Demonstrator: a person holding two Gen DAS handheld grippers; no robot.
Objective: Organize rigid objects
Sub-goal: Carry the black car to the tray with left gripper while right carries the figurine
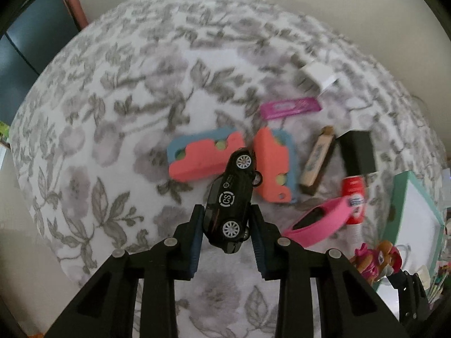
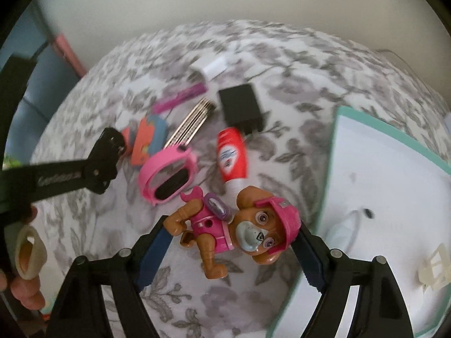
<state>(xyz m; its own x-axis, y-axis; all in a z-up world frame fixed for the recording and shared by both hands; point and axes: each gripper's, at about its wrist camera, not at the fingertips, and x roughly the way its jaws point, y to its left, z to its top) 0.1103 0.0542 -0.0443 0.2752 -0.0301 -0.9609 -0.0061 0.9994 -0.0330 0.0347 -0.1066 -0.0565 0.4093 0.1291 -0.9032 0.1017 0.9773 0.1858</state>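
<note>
Left tongs (image 1: 227,219) steeply down, pinching car (image 1: 231,201), nose away; right tongs (image 2: 235,235) down, clamping pup (image 2: 235,229) crosswise, head right.

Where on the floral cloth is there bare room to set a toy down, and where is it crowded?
Free: the wide floral cloth left of the coral and blue foam pieces, up to the far edge. Also bare white floor inside the teal-rimmed tray. Crowded: between the foam pieces and tray, where the pink oval case, red tube and black box lie close together.
</note>
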